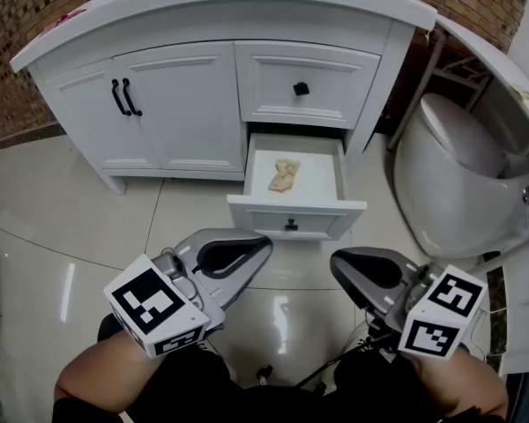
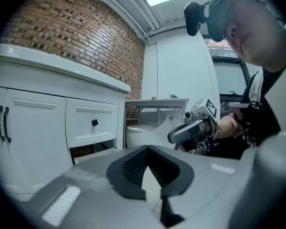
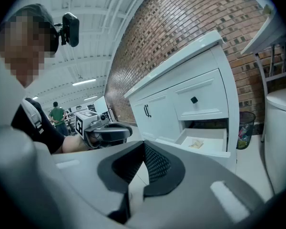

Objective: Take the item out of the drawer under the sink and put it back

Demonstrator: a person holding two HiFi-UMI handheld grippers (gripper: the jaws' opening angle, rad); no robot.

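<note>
The lower drawer (image 1: 293, 217) of the white sink cabinet (image 1: 194, 104) stands pulled out. A small beige item (image 1: 284, 176) lies on its white bottom, and it also shows in the right gripper view as the item (image 3: 196, 143) in the open drawer (image 3: 207, 147). My left gripper (image 1: 263, 241) hovers over the floor in front of the drawer, shut and empty, its jaws (image 2: 148, 149) meeting at the tips. Beside it my right gripper (image 1: 337, 264) is likewise shut with nothing held, tips together (image 3: 143, 147). Both are short of the drawer front.
A white toilet (image 1: 458, 183) stands right of the cabinet. Above the open drawer is a shut drawer with a black knob (image 1: 301, 88); two doors with black handles (image 1: 123, 97) are to the left. A bin (image 3: 245, 128) sits by the brick wall. The floor is glossy tile (image 1: 88, 236).
</note>
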